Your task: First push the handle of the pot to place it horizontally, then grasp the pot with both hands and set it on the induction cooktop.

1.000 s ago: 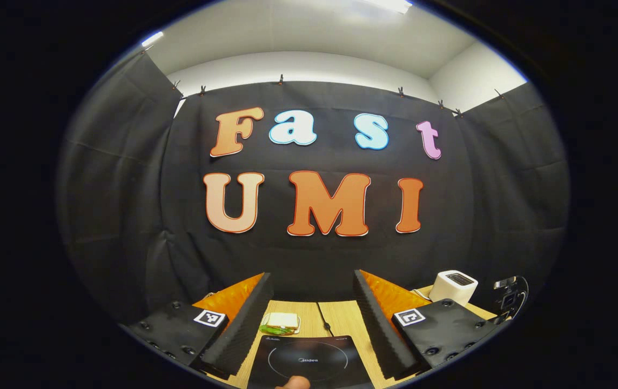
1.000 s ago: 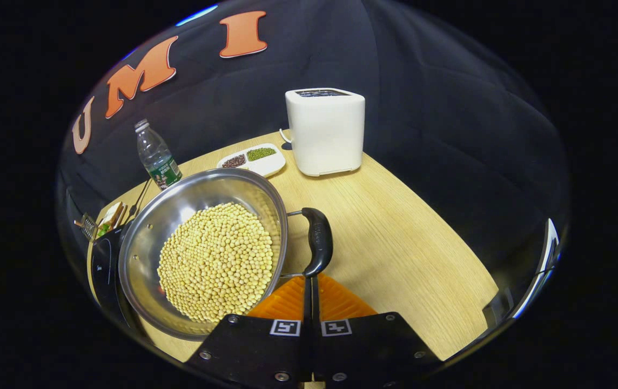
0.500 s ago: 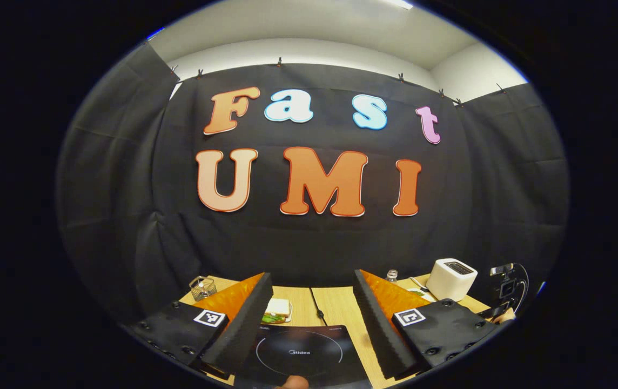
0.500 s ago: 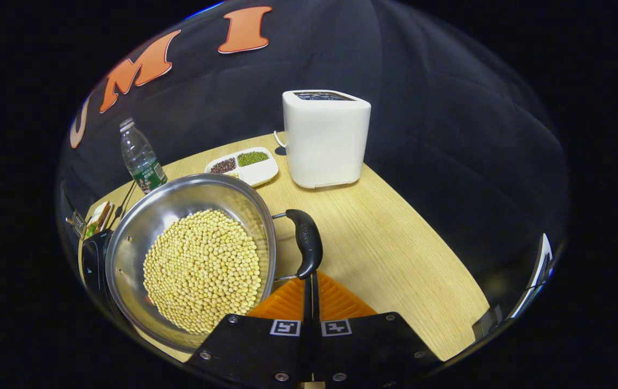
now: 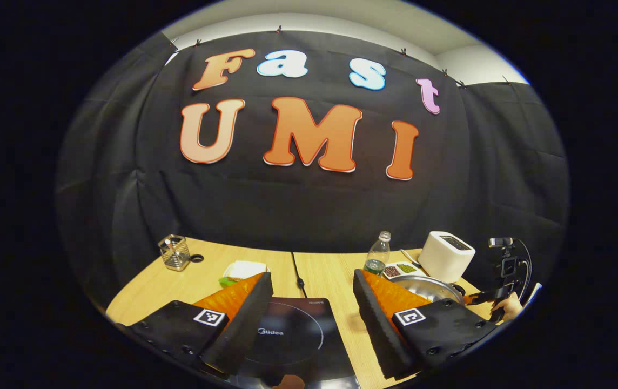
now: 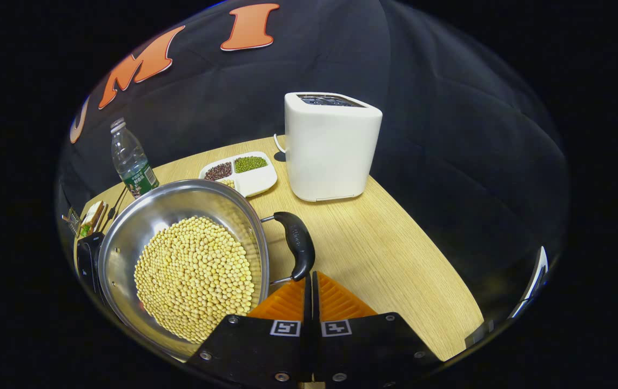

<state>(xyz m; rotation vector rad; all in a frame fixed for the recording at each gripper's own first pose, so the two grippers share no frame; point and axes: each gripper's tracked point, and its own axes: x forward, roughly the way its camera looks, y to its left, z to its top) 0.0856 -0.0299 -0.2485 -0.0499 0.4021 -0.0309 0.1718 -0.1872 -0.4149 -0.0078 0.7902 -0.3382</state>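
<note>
A steel pot point(image 6: 179, 201) full of soybeans point(image 6: 195, 270) stands on the wooden table, its left side over the black induction cooktop point(image 6: 87, 259). Its black side handle point(image 6: 298, 244) points toward me. My right gripper point(image 6: 309, 276) is shut, its tips touching the handle's lower end, nothing between the fingers. In the left gripper view my left gripper point(image 5: 311, 276) is open above the cooktop point(image 5: 287, 337). The pot point(image 5: 430, 284) lies to its right, with the other gripper point(image 5: 490, 295) and a hand point(image 5: 511, 308) beyond it.
A white toaster point(image 6: 330, 146), a divided tray of beans point(image 6: 241, 172) and a water bottle point(image 6: 131, 159) stand behind the pot. A sandwich point(image 5: 241, 269) and a wire basket point(image 5: 174, 252) sit at the back left. A black cable point(image 5: 297, 269) runs to the cooktop.
The left gripper's view has tipped downward, bringing more of the table, the pot and the bottle into sight. In the right gripper view the pot and handle have shifted left and the toaster looms closer.
</note>
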